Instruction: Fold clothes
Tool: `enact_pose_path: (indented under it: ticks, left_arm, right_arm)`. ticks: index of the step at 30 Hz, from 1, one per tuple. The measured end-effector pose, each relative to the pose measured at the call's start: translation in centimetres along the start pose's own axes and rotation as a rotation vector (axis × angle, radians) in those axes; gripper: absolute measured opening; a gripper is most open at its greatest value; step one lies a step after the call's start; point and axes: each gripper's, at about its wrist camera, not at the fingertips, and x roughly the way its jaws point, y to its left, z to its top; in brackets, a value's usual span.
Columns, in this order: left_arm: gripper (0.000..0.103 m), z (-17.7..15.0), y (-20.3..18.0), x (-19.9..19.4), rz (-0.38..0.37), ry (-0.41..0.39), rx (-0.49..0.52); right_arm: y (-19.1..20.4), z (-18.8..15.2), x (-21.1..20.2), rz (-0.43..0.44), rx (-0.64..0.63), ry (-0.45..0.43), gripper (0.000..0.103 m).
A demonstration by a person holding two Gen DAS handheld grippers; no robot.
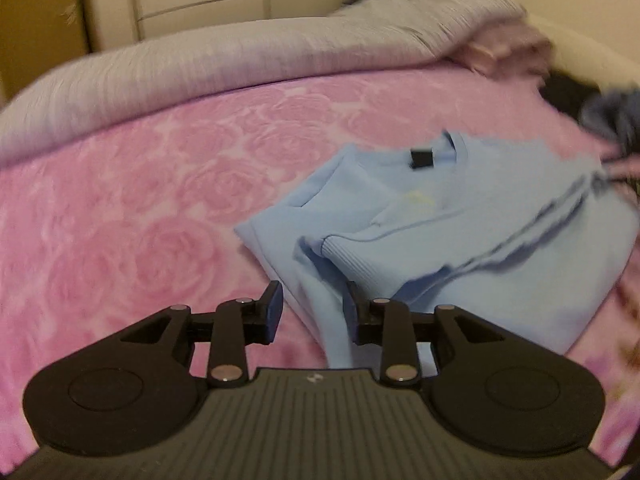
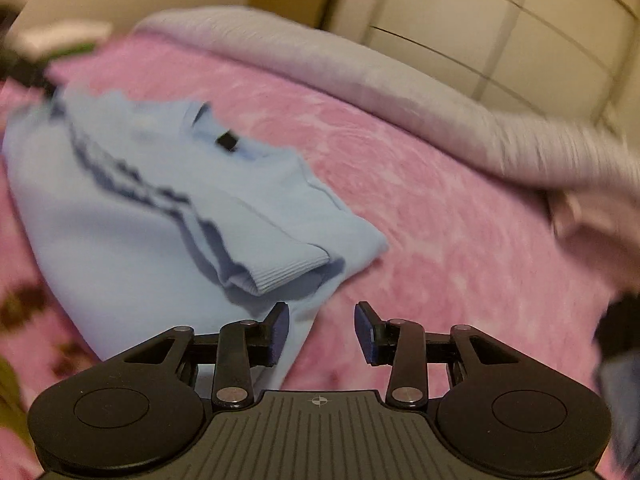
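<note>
So we had the sweater (image 1: 460,216) lying partly folded on the pink blanket (image 1: 140,208). Our left gripper (image 1: 314,308) was open with some fabric loose between its jaws, right gripper (image 2: 322,328) open, holding nothing.

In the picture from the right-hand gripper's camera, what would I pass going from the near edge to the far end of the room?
Right gripper, jaws apart with nothing between them → folded light blue sweater → pink rose-patterned blanket → grey bedding heaped along the far side → cream cabinet doors.
</note>
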Motion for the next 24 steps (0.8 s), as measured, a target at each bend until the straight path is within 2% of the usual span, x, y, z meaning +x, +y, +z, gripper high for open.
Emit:
enact_pose_path:
  ticks: [4, 8, 9, 11, 12, 15, 17, 18, 20, 24]
  left_arm:
    - [0.029, 0.4, -0.4, 1.6, 0.016, -0.032, 0.109]
    - [0.032, 0.8, -1.6, 2.3, 0.056, -0.098, 0.262]
    - [0.031, 1.0, -1.5, 2.6, 0.047, -0.101, 0.264]
    - [0.023, 1.8, 0.1, 3.6, -0.013, -0.056, 0.119]
    - [0.023, 2.1, 1.4, 4.2, -0.048, -0.037, 0.009]
    - [0.023, 1.8, 5.8, 6.0, -0.151, -0.004, -0.387]
    - [0.022, 0.4, 8.3, 6.8, -0.210, 0.018, -0.646]
    - [0.021, -0.1, 8.9, 6.9, -0.230, 0.009, -0.712]
    - [0.017, -0.2, 9.0, 6.4, -0.218, -0.005, -0.706]
    - [0.021, 0.5, 8.0, 5.3, -0.208, -0.037, -0.606]
  right_arm:
    - [0.4, 0.3, 1.6, -0.035, -0.117, -0.045, 0.040]
    - [1.8, 0.6, 2.6, -0.047, -0.346, -0.084, 0.040]
    - [2.0, 0.7, 3.1, -0.036, -0.386, -0.085, 0.040]
    - [1.2, 1.2, 3.9, 0.012, -0.358, -0.077, 0.038]
    - [-0.3, 1.9, 4.4, 0.055, -0.231, -0.068, 0.038]
    - [-7.2, 3.2, 6.2, 0.206, 0.341, -0.047, 0.038]
    - [-11.2, 1.8, 8.2, 0.321, 0.746, -0.008, 0.038]
    - [-12.3, 1.0, 8.9, 0.329, 0.888, 0.021, 0.038]
    - [-13.2, -0.1, 9.3, 0.328, 1.003, 0.041, 0.037]
    - [-12.5, 0.8, 7.3, 0.259, 0.865, 0.016, 0.037]
